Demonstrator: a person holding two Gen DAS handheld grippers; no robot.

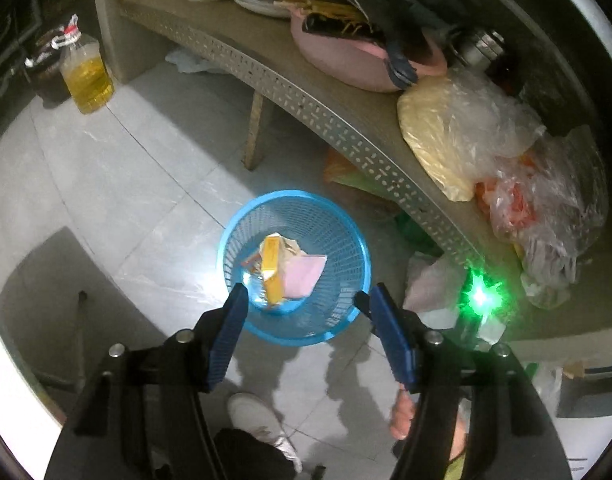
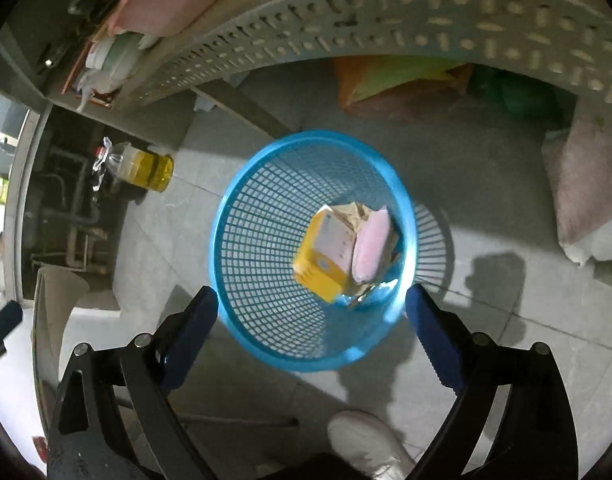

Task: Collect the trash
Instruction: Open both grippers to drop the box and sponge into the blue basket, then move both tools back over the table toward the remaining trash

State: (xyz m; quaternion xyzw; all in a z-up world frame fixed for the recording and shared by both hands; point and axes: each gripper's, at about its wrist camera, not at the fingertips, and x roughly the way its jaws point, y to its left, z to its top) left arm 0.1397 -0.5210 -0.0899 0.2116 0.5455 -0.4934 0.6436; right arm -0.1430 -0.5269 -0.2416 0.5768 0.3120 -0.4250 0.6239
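The left gripper points down at the floor, with its two blue fingers spread wide and nothing between them. It hangs over a blue basket that stands upright on the floor, its open mouth facing up. Inside lies the trash: a yellow box lying with its long side running from the far wall toward the gripper, a pink paper just beside it on the right, and some crumpled paper behind them. The basket sits just beside the tabletop, which carries a pink bowl and plastic bags. A bottle of yellow oil stands far off on the left. The right gripper also points down over the basket. Its fingers are wide apart too and hold nothing. From here the yellow box looks tipped against the pink paper. A white shoe shows on the floor below.
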